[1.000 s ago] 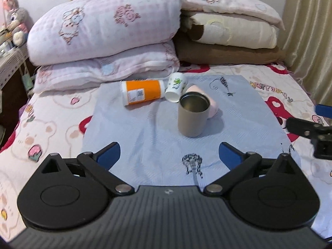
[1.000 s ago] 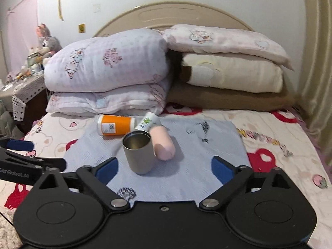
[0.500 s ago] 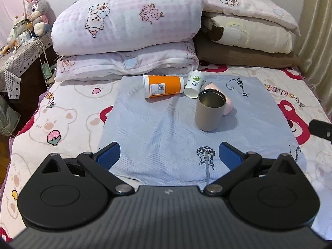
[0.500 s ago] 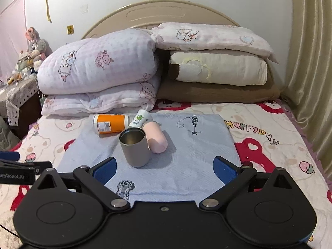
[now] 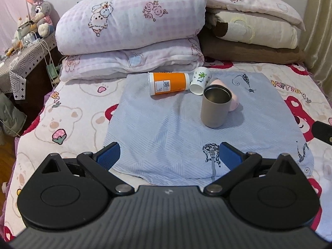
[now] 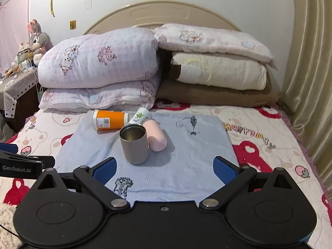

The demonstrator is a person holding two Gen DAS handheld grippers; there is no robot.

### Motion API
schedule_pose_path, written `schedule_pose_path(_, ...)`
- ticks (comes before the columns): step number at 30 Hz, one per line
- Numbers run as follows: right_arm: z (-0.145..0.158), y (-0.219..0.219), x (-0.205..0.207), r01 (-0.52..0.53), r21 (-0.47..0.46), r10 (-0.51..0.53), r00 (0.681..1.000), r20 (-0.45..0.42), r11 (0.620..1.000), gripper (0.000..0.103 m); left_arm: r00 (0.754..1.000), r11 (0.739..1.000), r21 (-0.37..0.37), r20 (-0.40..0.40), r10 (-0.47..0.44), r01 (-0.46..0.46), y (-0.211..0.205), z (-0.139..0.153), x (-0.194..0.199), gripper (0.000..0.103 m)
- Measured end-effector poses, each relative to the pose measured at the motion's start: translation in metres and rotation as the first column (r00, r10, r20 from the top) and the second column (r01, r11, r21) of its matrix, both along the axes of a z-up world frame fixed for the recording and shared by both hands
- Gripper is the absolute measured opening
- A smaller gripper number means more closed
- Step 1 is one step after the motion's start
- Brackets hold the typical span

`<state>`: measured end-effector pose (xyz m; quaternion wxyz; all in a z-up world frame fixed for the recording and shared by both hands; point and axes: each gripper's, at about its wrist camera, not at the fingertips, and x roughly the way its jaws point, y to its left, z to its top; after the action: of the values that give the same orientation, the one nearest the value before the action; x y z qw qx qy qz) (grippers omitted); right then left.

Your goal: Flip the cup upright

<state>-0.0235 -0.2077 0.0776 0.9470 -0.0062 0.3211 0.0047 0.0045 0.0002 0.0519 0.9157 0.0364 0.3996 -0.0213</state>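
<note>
Farther now, cup (image 5: pixel 215 108) beyond tool (image 5: pixel 169 155)

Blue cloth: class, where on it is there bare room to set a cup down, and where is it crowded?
Bare: the blue cloth in front of and left of the grey cup. Crowded: the far edge, where orange bottle, white cup and pink cup cluster.

The right gripper (image 6: pixel 164 169) hangs low over a pale blue cloth (image 6: pixel 195 155) spread on the bed, its blue-padded jaws wide apart with nothing between them. Ahead of it a grey metal cup (image 6: pixel 134 144) stands upright, mouth up. A pink cup (image 6: pixel 156 138) lies on its side just beside it. Behind them lie an orange cup (image 6: pixel 110 121) and a white frog-print cup (image 6: pixel 140 117), both tipped over. The left gripper (image 6: pixel 20 164) shows at the left edge, too cropped to read its jaws.
</note>
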Motion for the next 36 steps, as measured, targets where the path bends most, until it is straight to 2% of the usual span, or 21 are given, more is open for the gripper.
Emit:
schedule_pose_path(6, -0.009, 0.002, -0.006, 0.007, 0.004, -0.007, 0.997, 0.077, 1.000, 0.101, 0.998, 1.000, -0.001, 0.053, 0.014, -0.013, 0.000, -0.007, -0.007, 0.103)
schedule_pose_path(12, -0.026, 0.001, -0.007, 0.018, 0.009, -0.018, 0.998, 0.062, 1.000, 0.101, 0.998, 1.000, 0.012, 0.053, 0.016, -0.017, 0.001, -0.026, -0.005, 0.103)
schedule_pose_path(19, -0.040, -0.001, -0.013, 0.031, -0.012, -0.030, 0.997, 0.066, 0.999, 0.101, 0.998, 1.000, -0.020, 0.067, 0.003, -0.002, 0.000, -0.036, -0.006, 0.103)
schedule_pose_path(36, -0.040, 0.001, -0.016, 0.020, -0.006, -0.019, 0.995, 0.099, 1.000, 0.101, 0.998, 0.999, -0.028, 0.066, -0.014, 0.016, -0.004, -0.041, -0.007, 0.103)
